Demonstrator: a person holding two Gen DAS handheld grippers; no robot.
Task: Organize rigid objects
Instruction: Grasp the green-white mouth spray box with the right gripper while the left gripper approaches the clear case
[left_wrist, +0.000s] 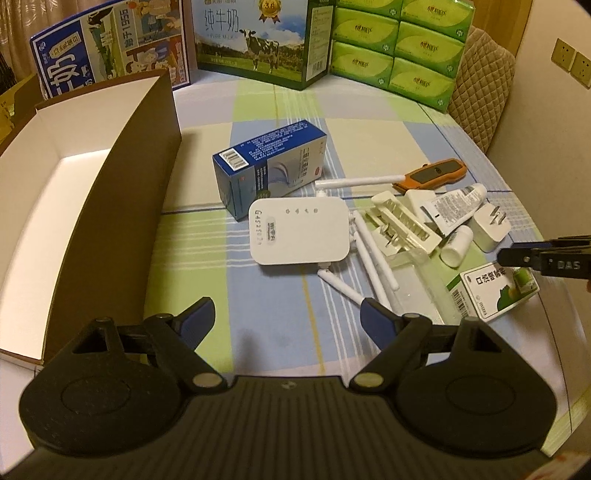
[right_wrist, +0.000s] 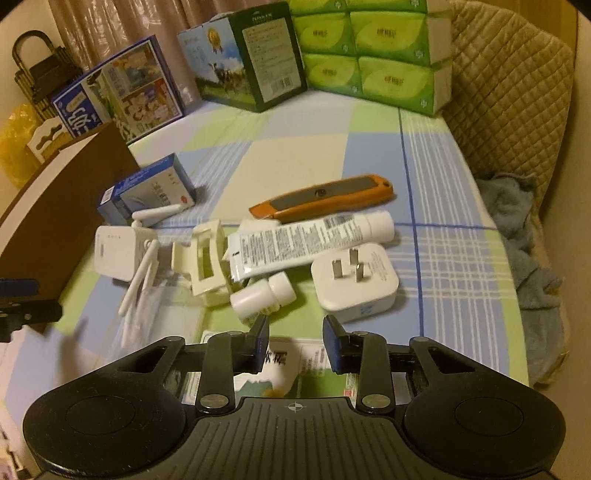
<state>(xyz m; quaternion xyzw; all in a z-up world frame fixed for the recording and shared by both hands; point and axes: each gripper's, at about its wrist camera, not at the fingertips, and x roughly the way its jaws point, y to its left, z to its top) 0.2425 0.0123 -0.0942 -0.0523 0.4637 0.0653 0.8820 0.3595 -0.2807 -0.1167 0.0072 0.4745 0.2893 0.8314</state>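
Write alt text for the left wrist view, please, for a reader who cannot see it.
The open left hand-held gripper hovers over a checked tablecloth before a white Wi-Fi router and a blue carton, with an open box at left. Small white items lie at right, where the right hand-held gripper enters by a green-and-white box.
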